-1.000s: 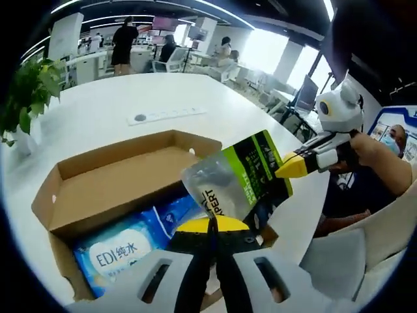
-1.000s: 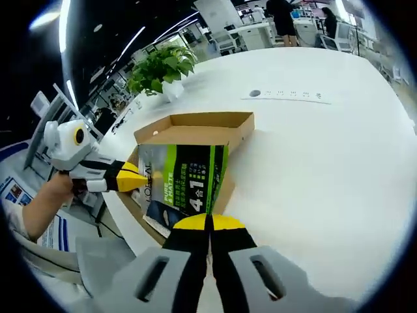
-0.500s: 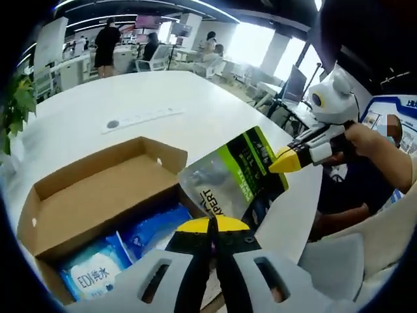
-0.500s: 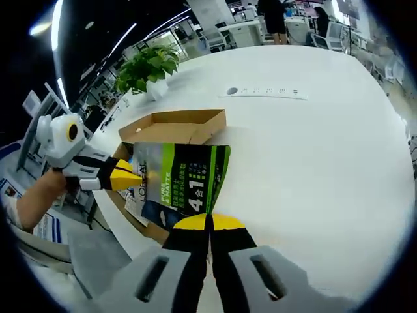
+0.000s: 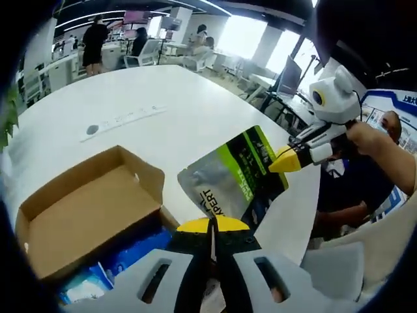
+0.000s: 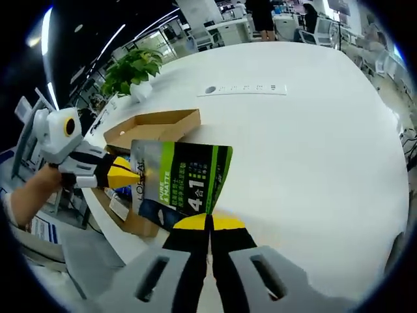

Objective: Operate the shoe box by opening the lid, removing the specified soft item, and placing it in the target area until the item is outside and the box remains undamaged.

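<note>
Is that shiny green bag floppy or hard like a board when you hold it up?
Probably floppy: the green pouch is held at two edges, by the left gripper and the right gripper, and its silver back looks crinkled. It seems light. The glossy film may be slippery.

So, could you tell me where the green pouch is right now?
The green pouch hangs above the white table, pinched between both hand-held grippers, just beside the open cardboard box.
</note>
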Available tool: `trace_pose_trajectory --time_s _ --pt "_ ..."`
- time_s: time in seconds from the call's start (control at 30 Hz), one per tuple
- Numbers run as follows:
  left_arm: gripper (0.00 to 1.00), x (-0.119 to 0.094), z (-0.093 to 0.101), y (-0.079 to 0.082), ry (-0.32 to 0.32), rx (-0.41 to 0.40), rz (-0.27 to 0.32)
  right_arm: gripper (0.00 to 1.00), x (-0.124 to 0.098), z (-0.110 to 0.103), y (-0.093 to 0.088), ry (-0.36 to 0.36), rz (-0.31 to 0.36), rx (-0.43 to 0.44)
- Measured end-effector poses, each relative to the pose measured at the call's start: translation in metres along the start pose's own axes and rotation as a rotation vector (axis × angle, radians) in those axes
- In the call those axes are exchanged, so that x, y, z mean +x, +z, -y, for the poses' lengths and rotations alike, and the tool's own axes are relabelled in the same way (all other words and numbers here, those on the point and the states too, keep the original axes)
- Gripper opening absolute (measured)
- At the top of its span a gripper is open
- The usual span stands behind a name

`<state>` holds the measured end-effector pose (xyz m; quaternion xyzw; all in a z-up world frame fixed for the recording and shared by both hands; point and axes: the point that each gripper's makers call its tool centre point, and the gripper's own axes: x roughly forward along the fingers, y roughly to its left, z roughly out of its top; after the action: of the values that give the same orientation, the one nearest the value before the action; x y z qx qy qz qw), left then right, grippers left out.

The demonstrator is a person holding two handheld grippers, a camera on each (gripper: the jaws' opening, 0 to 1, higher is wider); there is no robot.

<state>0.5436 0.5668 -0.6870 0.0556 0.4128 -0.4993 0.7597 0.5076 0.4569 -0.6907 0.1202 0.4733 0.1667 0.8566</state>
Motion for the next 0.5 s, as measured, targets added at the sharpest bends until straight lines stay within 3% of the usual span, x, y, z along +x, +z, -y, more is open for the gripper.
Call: trace_pose_trajectory --time_s 0.27,0.5 --pt "0.00 0.021 0.000 0.004 -0.003 0.023 -0.031 0.00 0.007 0.022 -0.003 -0.034 -0.024 0.014" --pt "0.00 0.041 -0.006 0.003 0.019 0.111 -0.107 0.00 0.020 0.036 -0.004 -0.064 -0.044 0.005"
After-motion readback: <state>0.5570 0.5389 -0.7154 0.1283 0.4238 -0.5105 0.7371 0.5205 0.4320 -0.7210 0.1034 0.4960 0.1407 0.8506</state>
